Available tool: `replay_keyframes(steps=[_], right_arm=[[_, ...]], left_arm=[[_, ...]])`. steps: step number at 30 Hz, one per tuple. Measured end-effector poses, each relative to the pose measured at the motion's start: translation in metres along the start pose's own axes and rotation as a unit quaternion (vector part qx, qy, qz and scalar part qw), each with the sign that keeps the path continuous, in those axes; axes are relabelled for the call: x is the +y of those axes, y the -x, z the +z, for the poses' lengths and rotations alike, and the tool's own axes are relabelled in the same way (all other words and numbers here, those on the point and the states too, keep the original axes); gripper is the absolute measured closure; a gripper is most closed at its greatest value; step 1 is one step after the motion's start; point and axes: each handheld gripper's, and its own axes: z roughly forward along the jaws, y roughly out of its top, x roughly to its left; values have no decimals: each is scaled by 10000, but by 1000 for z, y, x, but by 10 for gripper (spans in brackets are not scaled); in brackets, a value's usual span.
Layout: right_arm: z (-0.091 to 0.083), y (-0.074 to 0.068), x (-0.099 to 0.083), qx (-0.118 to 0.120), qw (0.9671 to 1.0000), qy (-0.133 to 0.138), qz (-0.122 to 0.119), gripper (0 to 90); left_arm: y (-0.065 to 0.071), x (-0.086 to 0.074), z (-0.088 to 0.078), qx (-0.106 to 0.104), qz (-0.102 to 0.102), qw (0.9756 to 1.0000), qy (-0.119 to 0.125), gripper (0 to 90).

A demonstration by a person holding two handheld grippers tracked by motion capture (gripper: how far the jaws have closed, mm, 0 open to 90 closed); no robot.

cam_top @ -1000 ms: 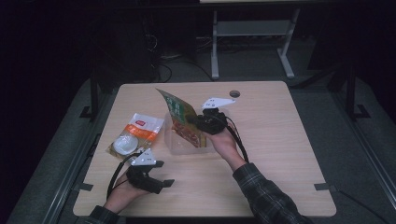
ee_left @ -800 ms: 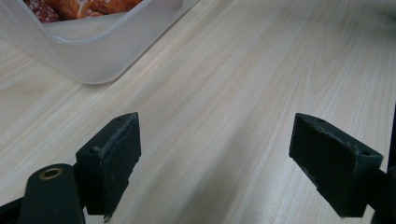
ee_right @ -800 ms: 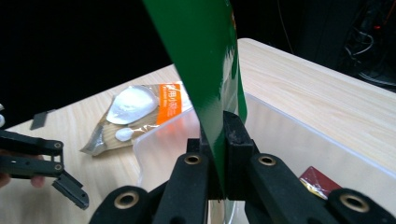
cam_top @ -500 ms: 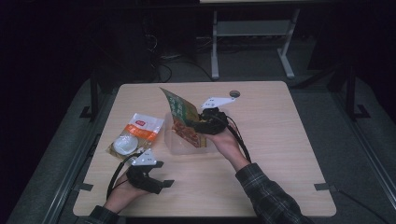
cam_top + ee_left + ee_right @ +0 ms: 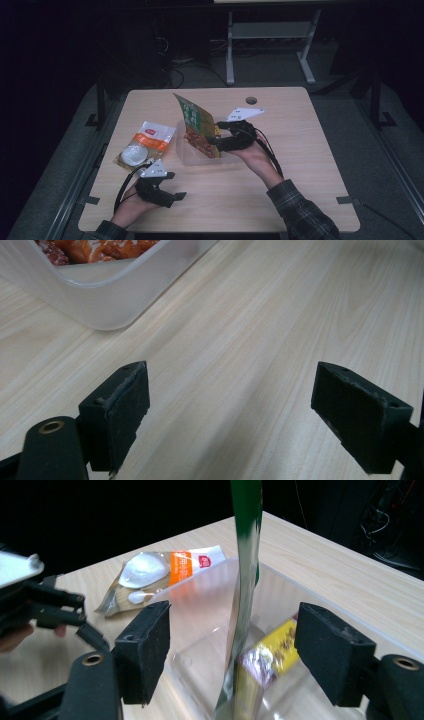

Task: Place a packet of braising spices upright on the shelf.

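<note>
A green snack bag with red food print stands tilted in a clear plastic container at mid-table. My right gripper is just right of it. In the right gripper view the bag is edge-on between the jaws of the right gripper. They have just been opening and neither pad touches the bag. A small yellow packet lies in the container. My left gripper rests open on the table, near the front left. In its own view, the left gripper holds nothing and faces the container corner.
A white and orange packet lies flat to the left of the container, and is also in the right gripper view. The wooden table has bare room on its right half. A small round hole sits near the far edge.
The right gripper's jaws have opened off the green bag, and the hand has drawn back slightly to the right. The bag stays standing in the container. The left gripper has not moved.
</note>
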Motion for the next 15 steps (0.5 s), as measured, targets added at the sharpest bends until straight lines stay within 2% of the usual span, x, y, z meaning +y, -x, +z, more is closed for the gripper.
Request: replay_keyframes(steps=[6,15], right_arm=[[-20,-1,-15,11,9999,7,-101,284],[-38,-9,-43,100,9989,-328,-305,277]], left_arm=[[0,0,0,-5,-5,10000,-3,150],[1,-1,2,-37,17,10000,-80,151]])
